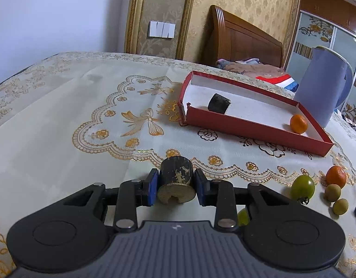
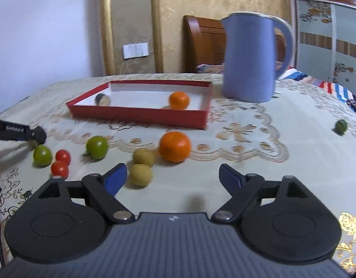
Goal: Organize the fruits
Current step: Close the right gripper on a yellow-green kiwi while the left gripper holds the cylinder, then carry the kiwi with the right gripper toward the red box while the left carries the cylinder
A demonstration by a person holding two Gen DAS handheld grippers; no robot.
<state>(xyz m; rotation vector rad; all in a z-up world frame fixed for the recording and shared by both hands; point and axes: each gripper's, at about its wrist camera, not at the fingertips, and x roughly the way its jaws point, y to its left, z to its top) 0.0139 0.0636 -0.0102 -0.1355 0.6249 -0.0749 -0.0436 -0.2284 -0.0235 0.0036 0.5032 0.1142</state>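
Note:
My left gripper [image 1: 176,176] is shut on a short dark-skinned cane piece [image 1: 176,173] with a pale cut end, held just above the tablecloth. A red tray [image 1: 254,127] ahead to the right holds a second dark piece [image 1: 219,103] and a small orange [image 1: 298,123]. In the right wrist view my right gripper [image 2: 173,170] stands open with nothing between its blue pads. Just ahead of it lies an orange [image 2: 175,147]. Two small yellowish fruits [image 2: 142,165] lie by its left finger. Further left are green tomatoes [image 2: 96,147] and red tomatoes [image 2: 61,163].
A tall blue kettle [image 2: 249,58] stands behind the tray's right end. One green fruit [image 2: 341,126] lies alone at the far right. The left gripper's black body [image 2: 18,131] reaches in from the left edge. A bed lies beyond the table.

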